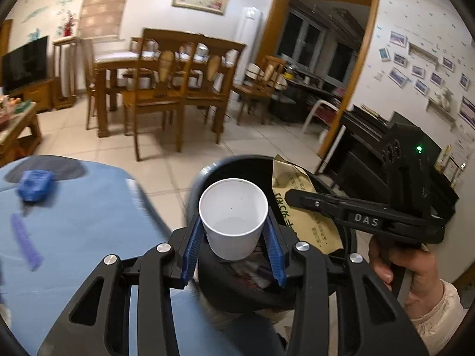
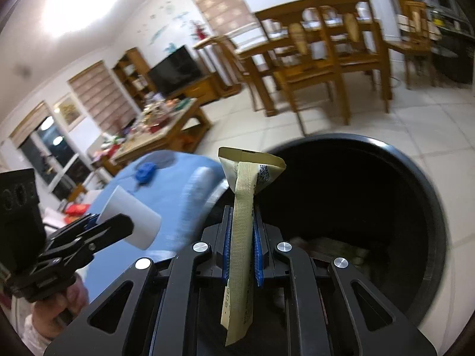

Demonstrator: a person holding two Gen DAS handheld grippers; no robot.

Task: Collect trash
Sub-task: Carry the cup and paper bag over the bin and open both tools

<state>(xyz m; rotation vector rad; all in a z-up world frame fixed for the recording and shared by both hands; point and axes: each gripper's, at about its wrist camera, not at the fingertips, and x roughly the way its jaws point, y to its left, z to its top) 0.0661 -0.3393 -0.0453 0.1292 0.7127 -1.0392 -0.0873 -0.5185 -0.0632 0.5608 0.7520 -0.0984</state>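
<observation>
Above the round black bin's rim (image 2: 427,195), the left tool (image 1: 234,234) clamps a white paper cup (image 1: 233,216) while the right tool (image 2: 242,249) pinches a tan paper packet (image 2: 242,237) beside it.

A blue-covered table (image 1: 74,222) carried a blue toy-like object (image 1: 35,185) far left and a purple strip (image 1: 25,243) nearer.

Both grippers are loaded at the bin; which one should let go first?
Right, probably. The right gripper holds the tan packet already over the black bin opening. The left gripper holds the white paper cup nearer the bin's rim by the blue table.
</observation>
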